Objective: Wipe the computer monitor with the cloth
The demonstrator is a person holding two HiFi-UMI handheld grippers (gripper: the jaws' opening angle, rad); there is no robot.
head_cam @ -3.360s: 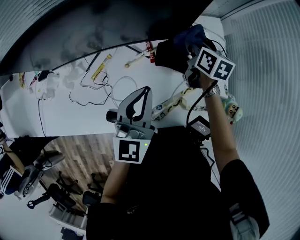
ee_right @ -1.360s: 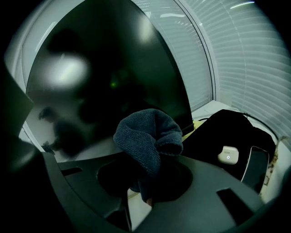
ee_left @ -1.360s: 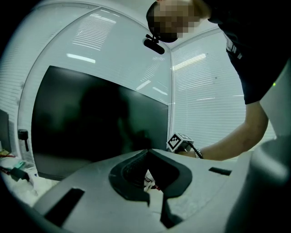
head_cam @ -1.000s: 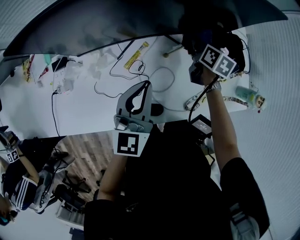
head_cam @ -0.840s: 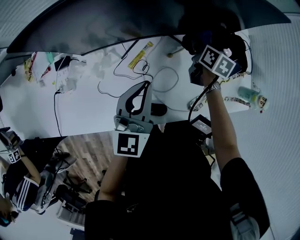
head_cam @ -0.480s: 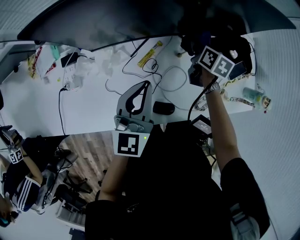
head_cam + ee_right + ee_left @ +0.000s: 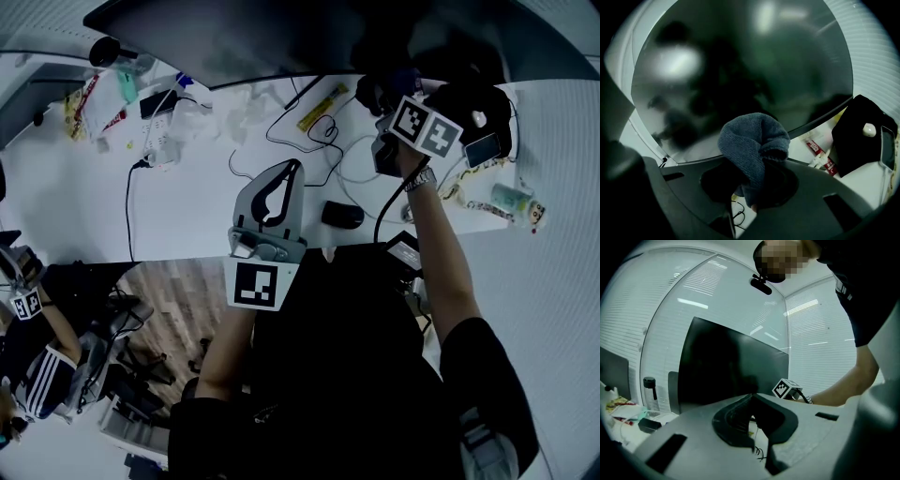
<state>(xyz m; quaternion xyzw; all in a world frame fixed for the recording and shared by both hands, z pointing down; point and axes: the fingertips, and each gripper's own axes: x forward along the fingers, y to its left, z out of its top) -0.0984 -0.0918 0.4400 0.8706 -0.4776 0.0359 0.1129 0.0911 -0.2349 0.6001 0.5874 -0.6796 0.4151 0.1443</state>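
Observation:
The dark monitor spans the top of the head view and fills the right gripper view as a glossy screen. My right gripper is raised at the screen's lower edge, shut on a blue-grey cloth. The bunched cloth sticks out past the jaws, close to the glass; actual contact is not visible. My left gripper hangs lower, near my body over the desk's front edge, with its jaws together and nothing between them. In the left gripper view the monitor stands ahead, with the right gripper's marker cube beside it.
The white desk carries loose cables, a black mouse, a yellow packet, a power strip, a black pouch, a phone and a small bottle. A seated person is at lower left.
My right gripper has carried the cloth leftward along the monitor's lower edge, toward the yellow packet. The left gripper has kept its place and stayed shut.

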